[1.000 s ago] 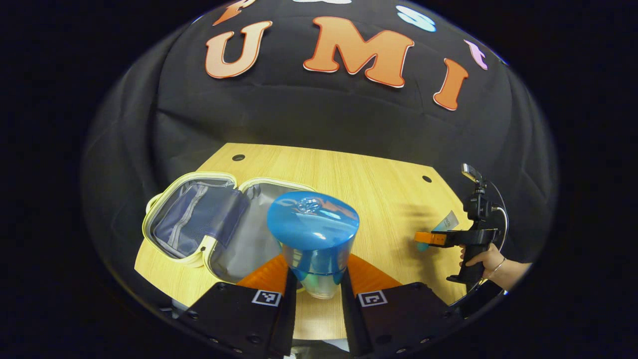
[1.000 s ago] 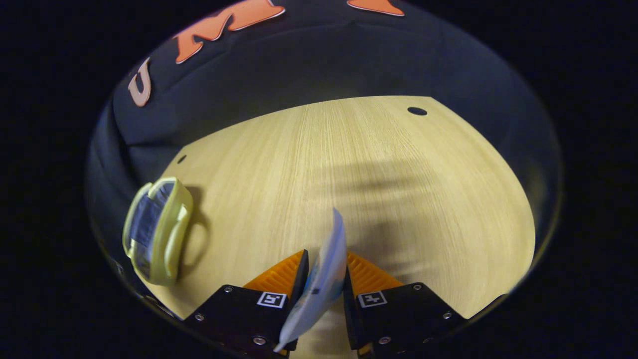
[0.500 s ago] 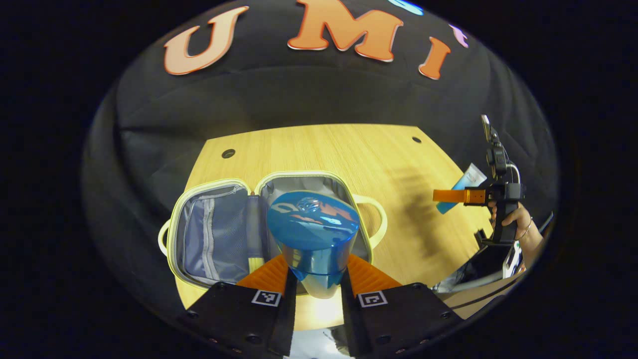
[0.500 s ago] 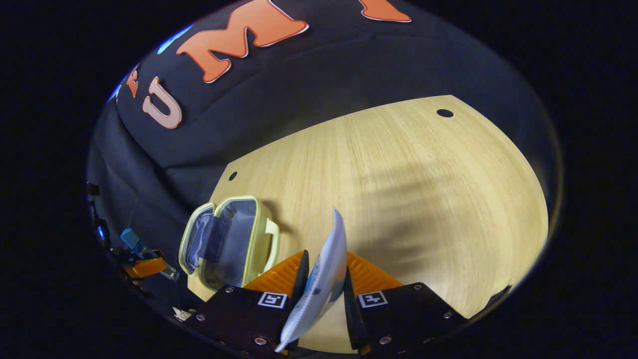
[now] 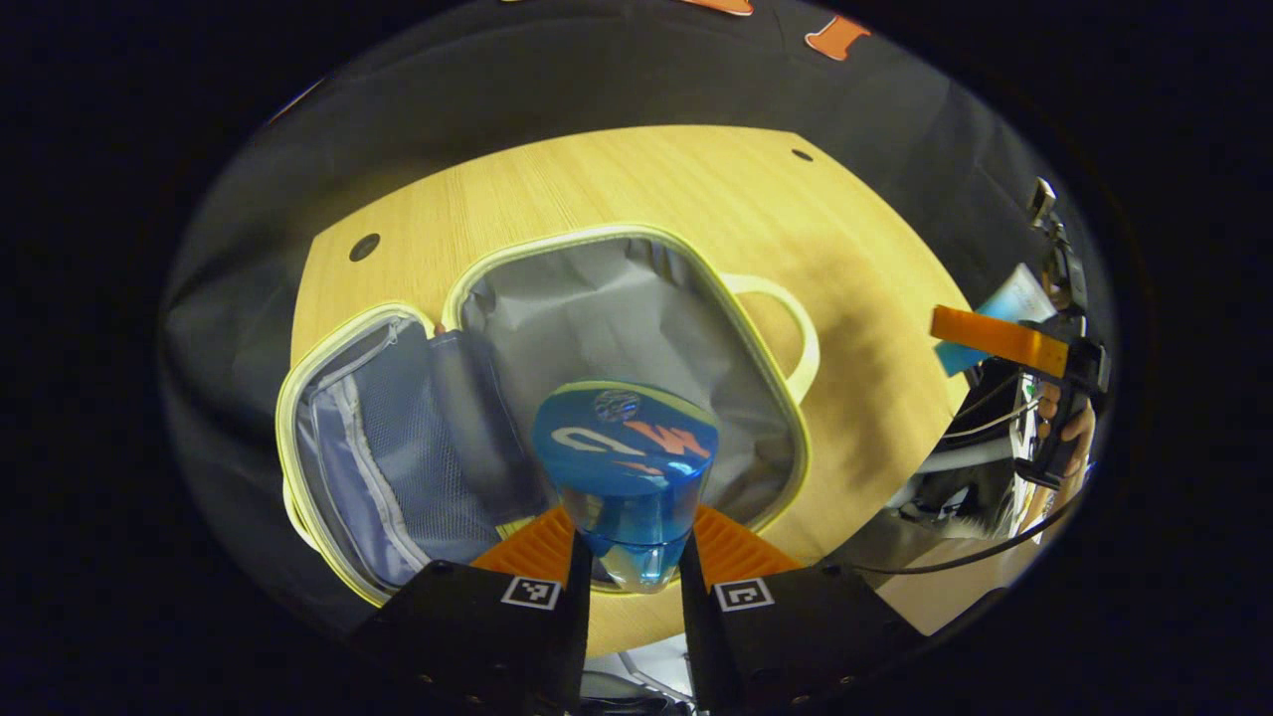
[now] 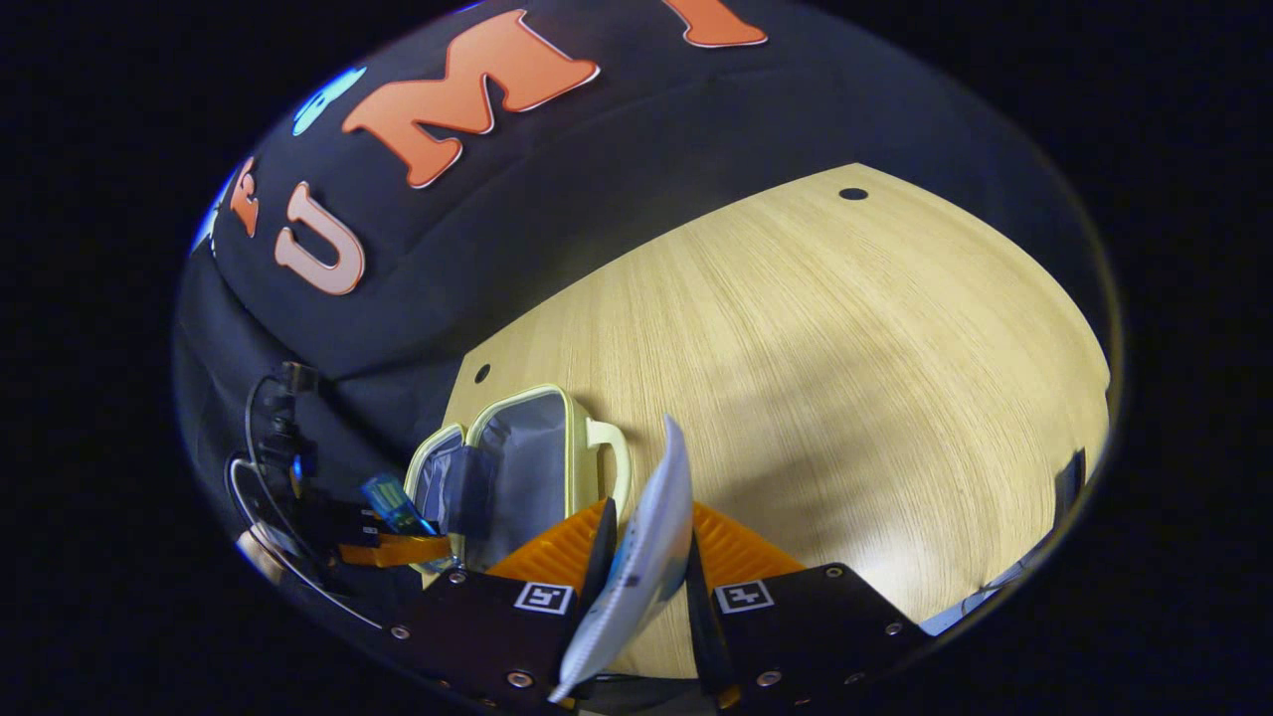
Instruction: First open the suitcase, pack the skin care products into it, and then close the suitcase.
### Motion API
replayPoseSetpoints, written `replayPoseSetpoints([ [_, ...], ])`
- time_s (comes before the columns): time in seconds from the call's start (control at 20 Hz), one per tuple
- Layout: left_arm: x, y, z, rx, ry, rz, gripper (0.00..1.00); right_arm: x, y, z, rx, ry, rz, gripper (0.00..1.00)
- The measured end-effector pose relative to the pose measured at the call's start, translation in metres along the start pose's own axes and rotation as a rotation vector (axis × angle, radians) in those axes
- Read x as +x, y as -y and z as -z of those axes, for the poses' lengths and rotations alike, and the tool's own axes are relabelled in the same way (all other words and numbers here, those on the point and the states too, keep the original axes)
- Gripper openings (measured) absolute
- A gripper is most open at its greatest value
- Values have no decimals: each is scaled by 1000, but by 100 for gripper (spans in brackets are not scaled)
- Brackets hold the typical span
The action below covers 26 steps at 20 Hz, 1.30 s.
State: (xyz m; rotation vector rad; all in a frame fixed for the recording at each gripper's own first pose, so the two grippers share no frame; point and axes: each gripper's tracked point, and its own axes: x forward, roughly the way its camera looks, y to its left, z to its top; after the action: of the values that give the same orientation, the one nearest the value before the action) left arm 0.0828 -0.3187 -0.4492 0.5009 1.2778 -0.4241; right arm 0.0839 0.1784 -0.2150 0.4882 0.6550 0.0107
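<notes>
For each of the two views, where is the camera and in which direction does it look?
Left gripper view: rides on the left gripper, held above the open suitcase, looking down past the blue-capped bottle it grips; the person's hand shows far right.
Right gripper view: rides on the right gripper, beside the suitcase, facing across the table past the tube it grips.
Shared: suitcase, table, and each view shows the other gripper with its item.

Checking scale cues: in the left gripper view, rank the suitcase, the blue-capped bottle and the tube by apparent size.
1. Suitcase, lying open.
2. Blue-capped bottle, enlarged by nearness, in the left gripper.
3. Tube, far off in the right gripper.
</notes>
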Motion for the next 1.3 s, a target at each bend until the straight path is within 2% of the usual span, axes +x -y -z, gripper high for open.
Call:
replayPoseSetpoints([
  [0.25,41,-8,7,-78,-94,30,41,-11,10,24,30,-14,56,38],
  [0.5,68,-19,12,-118,-145,18,42,-12,10,29,20,-26,75,38],
  [0.75,83,-23,10,-186,-142,-6,42,-11,7,29,5,-37,74,38],
  [1.15,90,-23,7,-217,-147,-22,43,-6,5,30,9,-53,65,38],
  [1.2,90,-20,7,-222,-153,-17,46,-6,6,31,11,-53,67,38],
  [1.3,91,-17,3,-215,-139,-7,44,-6,9,30,15,-52,70,38],
])
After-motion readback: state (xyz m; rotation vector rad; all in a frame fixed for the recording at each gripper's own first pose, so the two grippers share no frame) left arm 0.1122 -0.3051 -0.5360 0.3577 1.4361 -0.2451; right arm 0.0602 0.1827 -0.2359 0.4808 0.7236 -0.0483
